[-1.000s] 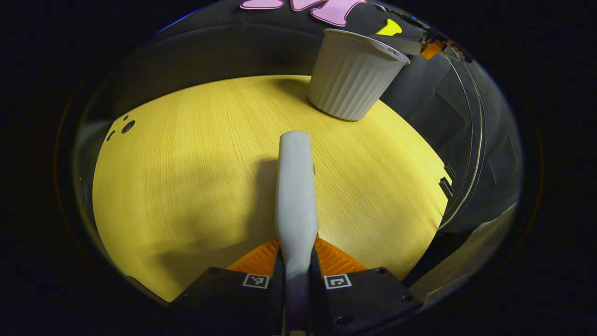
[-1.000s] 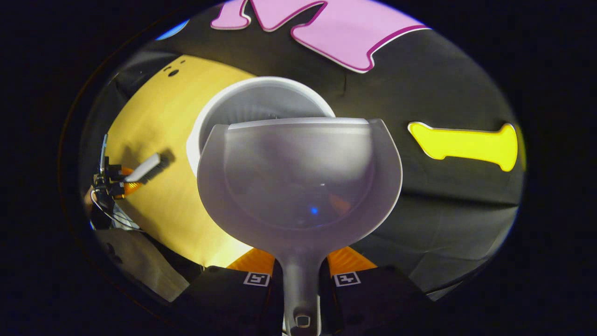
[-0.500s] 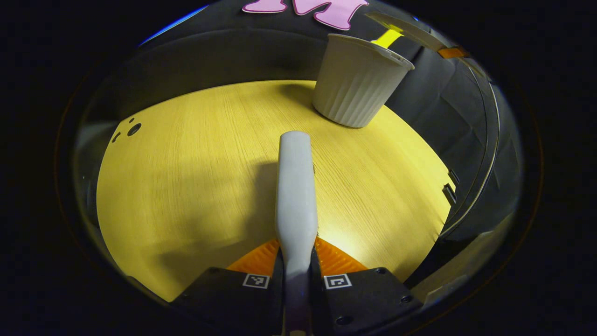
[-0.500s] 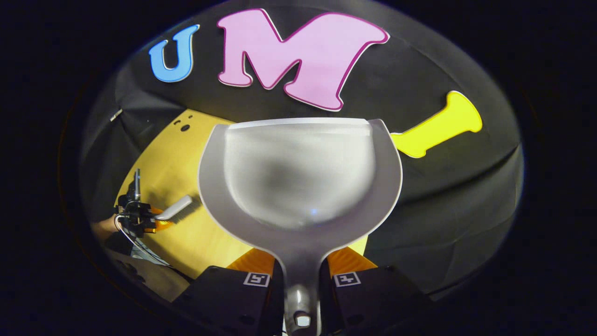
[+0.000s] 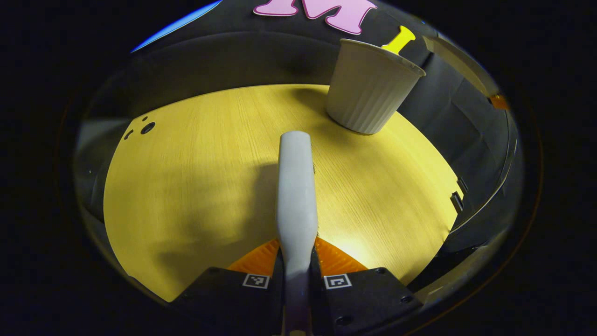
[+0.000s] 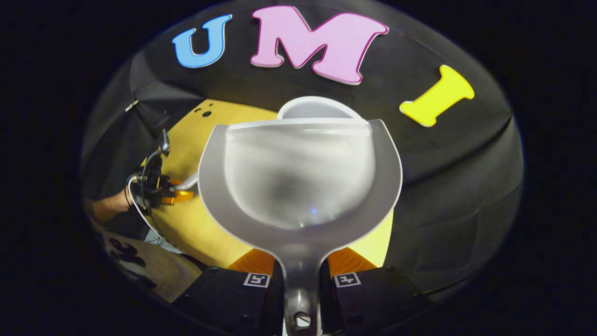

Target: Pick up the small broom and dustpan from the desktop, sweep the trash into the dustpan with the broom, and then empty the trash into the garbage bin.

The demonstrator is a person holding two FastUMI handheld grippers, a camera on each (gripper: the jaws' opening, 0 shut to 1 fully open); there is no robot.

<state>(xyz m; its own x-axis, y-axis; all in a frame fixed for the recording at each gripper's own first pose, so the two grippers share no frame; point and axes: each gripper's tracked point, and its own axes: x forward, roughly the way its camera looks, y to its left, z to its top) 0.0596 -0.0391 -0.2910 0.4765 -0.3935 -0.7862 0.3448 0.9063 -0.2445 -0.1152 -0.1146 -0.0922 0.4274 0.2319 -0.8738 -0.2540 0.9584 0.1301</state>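
Note:
In the left gripper view my left gripper (image 5: 296, 261) is shut on the handle of the small grey broom (image 5: 295, 186), which points forward just above the yellow desktop (image 5: 196, 186). A ribbed white garbage bin (image 5: 368, 88) stands at the table's far right. In the right gripper view my right gripper (image 6: 301, 280) is shut on the handle of the translucent grey dustpan (image 6: 298, 172), held level in the air. The garbage bin's rim (image 6: 317, 105) peeks out behind the pan's far edge. The left gripper (image 6: 179, 193) with the broom shows at the left, over the desktop (image 6: 196, 224). I see no trash in the pan.
Small dark holes (image 5: 147, 127) mark the desktop's far left corner. Black cloth walls close in the table at the back and right. A hand and cables (image 6: 135, 196) sit at the left of the right gripper view.
The right gripper has tipped the dustpan back up and drawn it away from the bin's mouth, which was under the pan a second ago. The left gripper with the broom has hardly moved.

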